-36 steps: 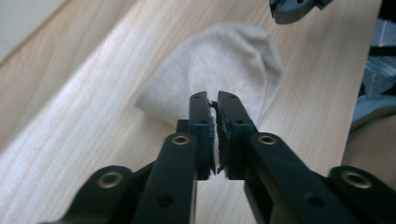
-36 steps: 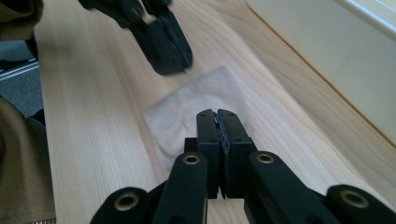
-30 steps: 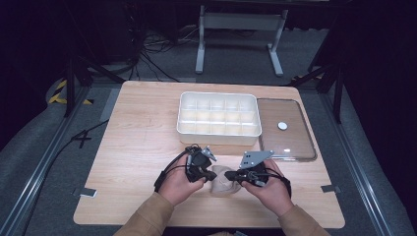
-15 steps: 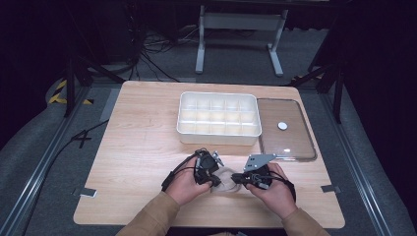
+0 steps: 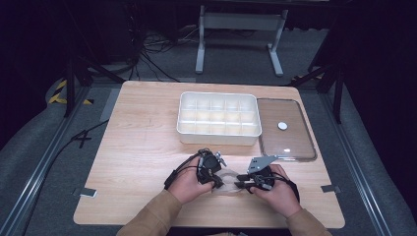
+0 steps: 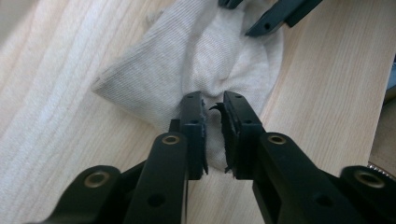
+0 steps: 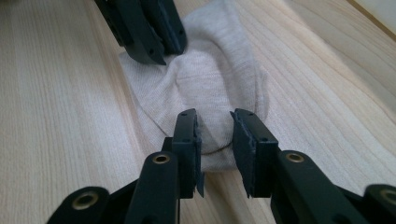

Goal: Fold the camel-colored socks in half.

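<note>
Beige sock (image 5: 227, 178) lies crumpled on the wooden table (image 5: 147, 147), between both grippers. Left gripper (image 6: 212, 116) and right gripper (image 7: 215, 135) have just been opening, jaws slightly apart astride loose folds; reclosing could snag only one layer.

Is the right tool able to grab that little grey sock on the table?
Probably yes. The right tool sits right at the sock, its jaws just opened around one end, nothing between. The left tool is at the other end.

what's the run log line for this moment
left gripper: jaws just opening, astride sock edge | right gripper: jaws just opening, over sock's other end | sock: flat on table, near compartment box
</note>
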`<action>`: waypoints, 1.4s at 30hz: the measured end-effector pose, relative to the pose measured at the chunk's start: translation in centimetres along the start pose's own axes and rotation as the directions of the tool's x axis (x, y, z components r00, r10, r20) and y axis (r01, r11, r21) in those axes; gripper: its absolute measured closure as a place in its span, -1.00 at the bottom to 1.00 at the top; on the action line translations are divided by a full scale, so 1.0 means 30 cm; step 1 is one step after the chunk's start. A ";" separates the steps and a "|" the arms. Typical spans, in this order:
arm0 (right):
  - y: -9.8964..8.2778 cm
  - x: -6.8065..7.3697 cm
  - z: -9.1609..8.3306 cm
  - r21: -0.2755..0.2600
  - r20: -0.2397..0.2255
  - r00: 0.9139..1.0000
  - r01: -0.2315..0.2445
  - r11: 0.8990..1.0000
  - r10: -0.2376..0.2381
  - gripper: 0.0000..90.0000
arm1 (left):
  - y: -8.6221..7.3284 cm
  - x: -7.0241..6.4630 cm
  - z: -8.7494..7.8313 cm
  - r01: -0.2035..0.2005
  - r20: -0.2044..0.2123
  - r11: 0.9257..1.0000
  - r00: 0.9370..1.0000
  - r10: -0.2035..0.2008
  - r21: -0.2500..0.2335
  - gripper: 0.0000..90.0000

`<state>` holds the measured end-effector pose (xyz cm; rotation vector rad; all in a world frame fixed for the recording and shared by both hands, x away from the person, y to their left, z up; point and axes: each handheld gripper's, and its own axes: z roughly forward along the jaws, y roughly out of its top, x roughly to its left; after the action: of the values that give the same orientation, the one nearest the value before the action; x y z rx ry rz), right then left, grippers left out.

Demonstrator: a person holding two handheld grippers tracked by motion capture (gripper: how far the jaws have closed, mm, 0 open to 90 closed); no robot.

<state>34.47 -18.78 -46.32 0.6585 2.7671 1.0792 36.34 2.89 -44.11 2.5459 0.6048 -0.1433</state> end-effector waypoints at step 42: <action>0.049 0.002 -0.065 -0.071 -0.009 1.000 0.020 0.997 -0.021 0.50 | -0.052 0.054 -0.124 0.087 -0.030 0.980 0.995 -0.094 -0.178 0.39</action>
<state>34.47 -18.99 -43.89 0.6164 2.7232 1.1726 37.05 6.59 -41.97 2.3562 0.7158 -0.0692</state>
